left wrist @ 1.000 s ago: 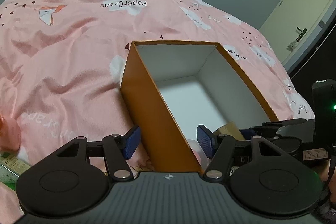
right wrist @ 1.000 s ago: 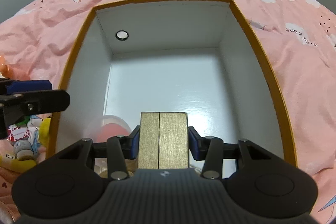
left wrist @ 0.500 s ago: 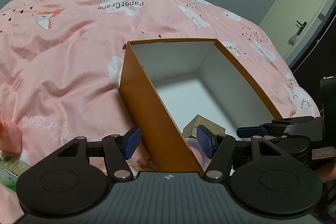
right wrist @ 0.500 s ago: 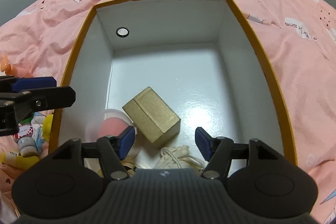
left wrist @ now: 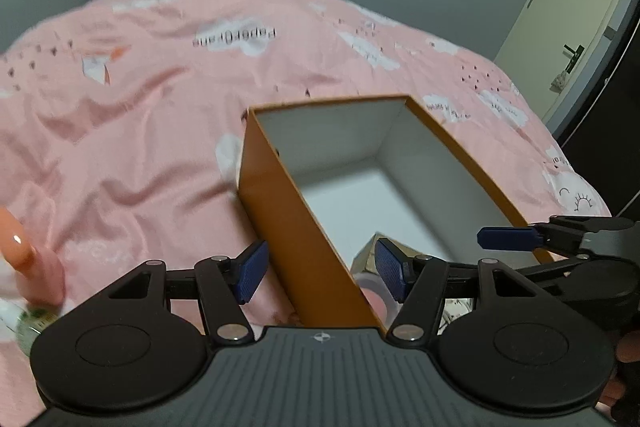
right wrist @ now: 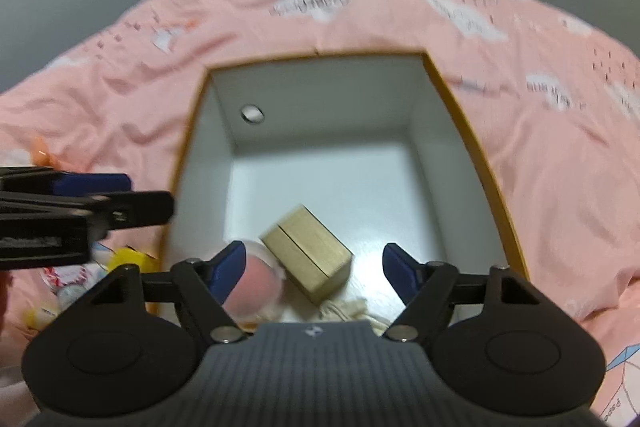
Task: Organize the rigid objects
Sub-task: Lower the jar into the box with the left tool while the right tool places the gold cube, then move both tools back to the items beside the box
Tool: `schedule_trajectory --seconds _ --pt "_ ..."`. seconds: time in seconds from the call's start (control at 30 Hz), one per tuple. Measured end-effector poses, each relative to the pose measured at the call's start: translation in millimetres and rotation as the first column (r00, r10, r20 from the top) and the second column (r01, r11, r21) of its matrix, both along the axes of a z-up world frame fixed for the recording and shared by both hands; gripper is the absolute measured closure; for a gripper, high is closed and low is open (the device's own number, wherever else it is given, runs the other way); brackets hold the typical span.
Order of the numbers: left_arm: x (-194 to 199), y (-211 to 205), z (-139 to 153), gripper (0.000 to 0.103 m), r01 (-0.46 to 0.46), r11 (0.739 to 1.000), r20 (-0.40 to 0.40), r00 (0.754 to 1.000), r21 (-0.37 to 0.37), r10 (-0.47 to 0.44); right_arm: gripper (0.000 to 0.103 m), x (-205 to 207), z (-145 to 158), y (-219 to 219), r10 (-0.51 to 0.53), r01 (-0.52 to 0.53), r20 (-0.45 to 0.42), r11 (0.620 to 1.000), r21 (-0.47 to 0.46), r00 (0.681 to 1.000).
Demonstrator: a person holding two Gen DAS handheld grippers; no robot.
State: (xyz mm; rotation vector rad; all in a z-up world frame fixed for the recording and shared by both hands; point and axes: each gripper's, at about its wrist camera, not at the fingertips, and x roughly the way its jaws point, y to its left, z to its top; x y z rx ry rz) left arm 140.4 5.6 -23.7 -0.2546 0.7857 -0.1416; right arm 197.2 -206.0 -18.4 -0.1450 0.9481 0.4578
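Right wrist | right hand-held gripper (right wrist: 312,269) tilted down over box (right wrist: 496,187), jaws opening, empty | left hand-held gripper (left wrist: 320,269) spread

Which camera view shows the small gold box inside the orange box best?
The right wrist view: the gold box lies fully visible on the white floor. The left wrist view shows only a corner behind the orange wall.

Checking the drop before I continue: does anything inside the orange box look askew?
Yes: the gold box lies skewed to the orange box's walls, against the pink ball. The right gripper above it is opening, nothing between its fingers.
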Motion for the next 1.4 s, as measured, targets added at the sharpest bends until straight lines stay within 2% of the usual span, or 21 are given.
schedule_trajectory --seconds 0.13,0.33,0.47,0.53,0.73,0.87,1.03,1.13,1.2,1.3,1.4 --pt "-9.8 1.5 12.9 0.031 -0.012 1.0 0.048 0.999 0.007 0.012 0.019 -14.7 16.9 8.2 0.033 -0.035 0.062 0.999 0.034 0.998" --pt "-29.1 11.5 26.8 0.028 0.008 0.999 0.084 0.996 0.041 -0.011 0.014 -33.3 27.9 31.9 0.108 -0.11 0.115 0.994 0.011 0.987" --pt "-40.7 28.9 28.3 0.028 -0.02 0.999 0.047 0.999 0.041 0.018 0.014 -44.1 32.1 50.1 0.162 -0.168 0.124 0.985 0.046 0.979" --pt "-45.2 38.8 27.5 0.028 -0.032 0.999 0.016 0.999 0.042 0.031 0.014 -51.0 32.4 63.0 0.204 -0.211 0.141 0.977 0.032 0.969" --pt "-64.4 73.3 17.8 0.029 -0.09 0.996 -0.078 0.993 0.002 0.09 0.014 -77.5 31.3 96.3 0.36 -0.369 0.186 0.93 0.011 0.914" --pt "-79.2 87.1 1.8 0.03 -0.117 0.993 -0.141 0.984 -0.033 0.111 0.014 -86.3 22.7 119.7 0.437 -0.441 0.142 0.897 -0.002 0.888" --pt "-92.9 107.8 -12.9 0.037 -0.154 0.983 -0.211 0.969 -0.101 0.13 0.016 -82.8 -0.2 136.6 0.476 -0.476 0.006 0.879 0.03 0.88" --pt "-99.6 115.7 -19.2 0.038 -0.157 0.98 -0.244 0.962 -0.12 0.124 0.029 -80.5 -13.0 139.6 0.478 -0.477 -0.058 0.878 0.04 0.876" --pt "-101.5 117.3 -23.4 0.038 -0.14 0.984 -0.264 0.959 -0.115 0.105 0.039 -78.0 -20.4 140.0 0.471 -0.469 -0.094 0.882 0.046 0.877" --pt "-102.8 112.5 -28.2 0.039 -0.094 0.993 -0.285 0.956 -0.074 0.069 0.048 -76.1 -30.1 141.5 0.467 -0.464 -0.136 0.884 0.056 0.874" --pt "-103.6 104.1 -33.6 0.041 -0.032 0.999 -0.312 0.95 -0.027 0.022 0.049 -78.5 -37.9 144.9 0.488 -0.485 -0.169 0.872 0.061 0.856"
